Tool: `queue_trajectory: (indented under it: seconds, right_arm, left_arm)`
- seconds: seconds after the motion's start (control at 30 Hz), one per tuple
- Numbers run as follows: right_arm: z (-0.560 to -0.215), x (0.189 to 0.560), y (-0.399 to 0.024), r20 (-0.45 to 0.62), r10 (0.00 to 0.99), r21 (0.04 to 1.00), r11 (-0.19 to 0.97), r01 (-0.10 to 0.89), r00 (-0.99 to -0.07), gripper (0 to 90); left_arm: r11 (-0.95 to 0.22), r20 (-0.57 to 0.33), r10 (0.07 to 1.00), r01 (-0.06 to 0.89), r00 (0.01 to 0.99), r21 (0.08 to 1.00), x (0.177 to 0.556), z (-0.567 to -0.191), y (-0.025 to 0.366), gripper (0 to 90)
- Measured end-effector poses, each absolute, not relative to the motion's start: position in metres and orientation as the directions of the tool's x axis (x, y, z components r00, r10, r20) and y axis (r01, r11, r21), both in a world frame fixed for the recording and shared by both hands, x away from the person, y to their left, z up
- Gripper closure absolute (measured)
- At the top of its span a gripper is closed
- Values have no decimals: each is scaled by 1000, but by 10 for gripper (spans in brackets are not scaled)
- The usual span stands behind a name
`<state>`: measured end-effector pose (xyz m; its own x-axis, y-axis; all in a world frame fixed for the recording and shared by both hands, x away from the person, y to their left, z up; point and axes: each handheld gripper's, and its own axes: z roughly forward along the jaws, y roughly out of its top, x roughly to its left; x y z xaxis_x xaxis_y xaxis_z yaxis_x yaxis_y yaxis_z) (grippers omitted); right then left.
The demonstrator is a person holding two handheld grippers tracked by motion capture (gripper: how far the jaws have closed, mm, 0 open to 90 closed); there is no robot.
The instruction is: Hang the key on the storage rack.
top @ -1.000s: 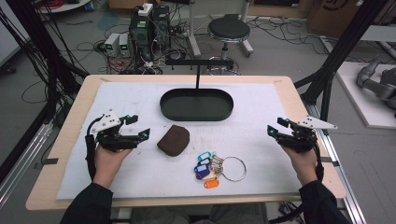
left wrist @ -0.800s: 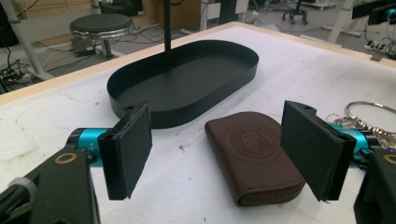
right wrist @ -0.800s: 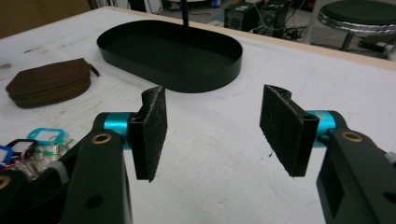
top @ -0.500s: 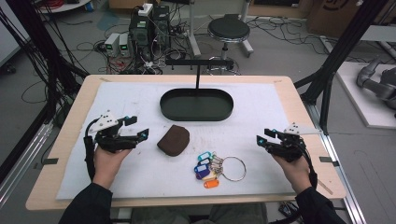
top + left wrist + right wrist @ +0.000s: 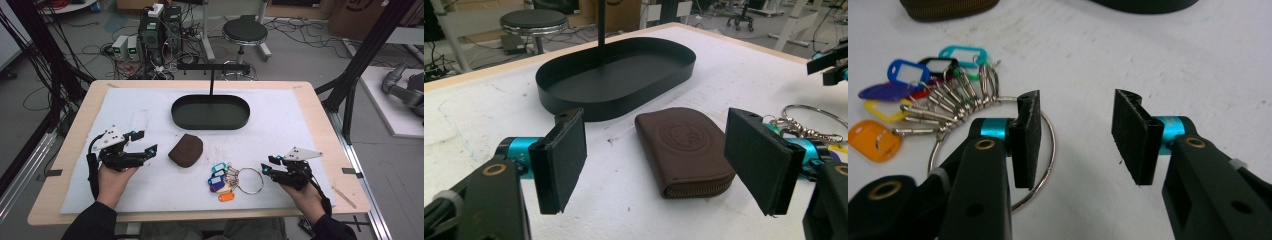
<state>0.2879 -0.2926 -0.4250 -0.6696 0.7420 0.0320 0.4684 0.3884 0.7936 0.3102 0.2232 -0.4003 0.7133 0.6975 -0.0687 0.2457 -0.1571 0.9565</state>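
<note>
The right gripper point(image 5: 1075, 142), jaws apart and just closing with nothing between them, hangs over the big silver key ring with coloured tags point(image 5: 1043, 150) at lower left. It is reaching. Next it must straddle the wire, then squeeze.

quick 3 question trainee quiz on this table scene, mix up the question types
1. True or false: the brown zip pouch lies inside the black oval tray.
2. Which hand-held gripper is nearer the key ring with the coloured tags? A) left hand-held gripper B) right hand-held gripper
3. Fill in: in the right gripper view, the space between the right hand-held gripper's pads holds only bare ____ table cover.

Key
1. False: it lies on the cover in front of the tray.
2. B
3. white; the ring passes behind one pad and is not clamped.
</note>
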Motion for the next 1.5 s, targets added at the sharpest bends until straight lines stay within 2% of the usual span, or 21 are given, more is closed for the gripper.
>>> queue_trajectory:
  seconds: [0.33,0.6,0.8,1.03,1.27,1.5]
  right_arm:
    - [-439,285,-281,39,714,737,452,503,-699,699]
    - [-446,288,-275,11,702,691,510,513,-712,760]
    - [-445,291,-275,5,697,692,516,506,-717,872]
    - [-442,300,-277,16,712,704,491,513,-702,881]
    - [-420,315,-283,11,751,791,397,466,-660,882]
    - [-410,319,-281,26,759,827,349,440,-651,881]
  left_arm:
    - [-152,-73,701,248,710,957,309,-404,224,256]
    - [-149,-72,706,247,704,957,310,-404,224,256]
    - [-159,-68,707,252,704,955,310,-404,222,256]
    - [-155,-67,712,249,699,956,310,-404,221,256]
    - [-146,-70,714,245,696,958,310,-403,222,256]
    - [-150,-63,713,240,699,959,310,-402,221,256]
